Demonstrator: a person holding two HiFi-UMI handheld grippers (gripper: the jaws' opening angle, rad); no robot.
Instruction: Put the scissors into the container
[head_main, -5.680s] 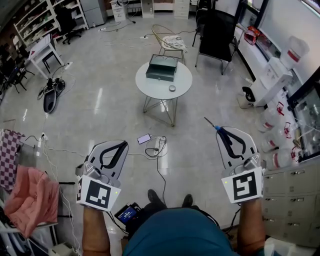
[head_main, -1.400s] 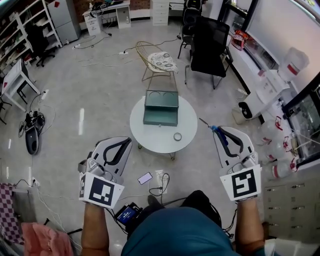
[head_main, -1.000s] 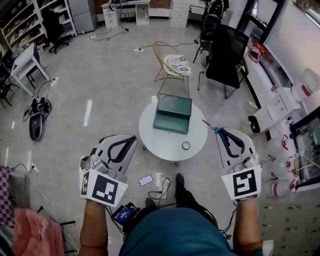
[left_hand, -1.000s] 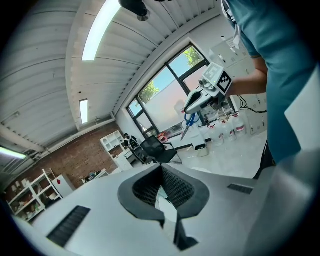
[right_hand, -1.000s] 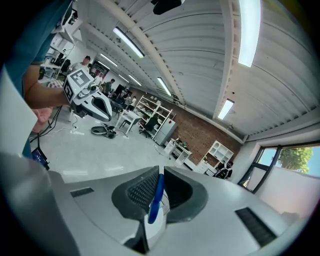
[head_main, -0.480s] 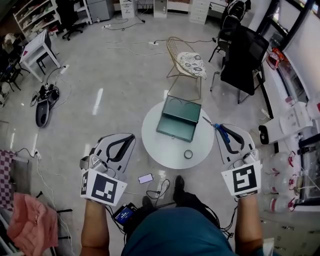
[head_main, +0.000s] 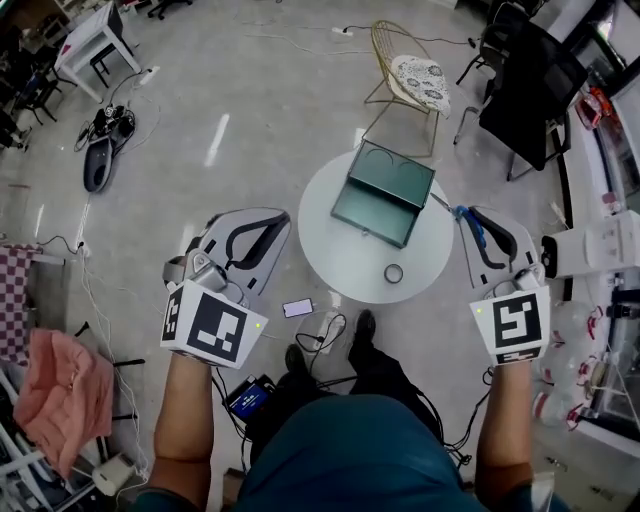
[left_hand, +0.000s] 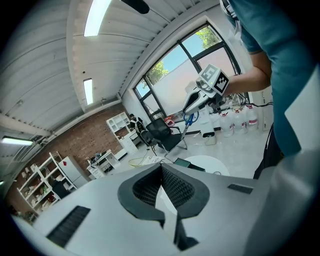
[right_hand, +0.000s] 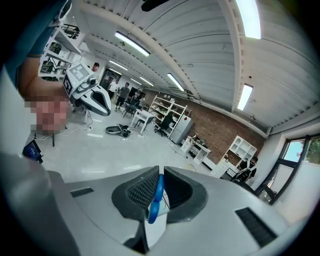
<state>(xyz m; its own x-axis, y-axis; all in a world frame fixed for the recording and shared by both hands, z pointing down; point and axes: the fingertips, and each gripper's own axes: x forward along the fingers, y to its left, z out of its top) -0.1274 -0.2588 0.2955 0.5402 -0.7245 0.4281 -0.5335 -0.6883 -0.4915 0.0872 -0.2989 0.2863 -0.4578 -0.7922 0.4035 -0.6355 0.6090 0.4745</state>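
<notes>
Room: I look down on a workshop with a pale glossy floor (head_main: 250, 120). A gold wire chair with a patterned cushion (head_main: 415, 75) and a black chair (head_main: 530, 70) stand beyond the work area.
Surface: a round white surface (head_main: 350, 265) stands ahead of me, between the two grippers in the head view.
Container: a dark green box-shaped container (head_main: 383, 193) sits on the far half of the surface, its hollow facing up.
Tape: a small grey tape ring (head_main: 394, 273) lies on the near part of the surface, apart from the container.
Right gripper: my right gripper (head_main: 472, 216) hangs at the surface's right edge, and its fingers pinch a blue handle.
Scissors: the blue-handled scissors (right_hand: 157, 190) are clamped in the right gripper with the blades pointing ahead. In the head view the tip lies just beside the container's right corner. They are not in the container.
Left gripper: my left gripper (head_main: 278, 220) hangs over the floor to the left of the surface. Its fingers are pressed together at the tips with nothing between them.
Floor items: a phone (head_main: 297, 307) lies among cables near the foot of the surface.
</notes>
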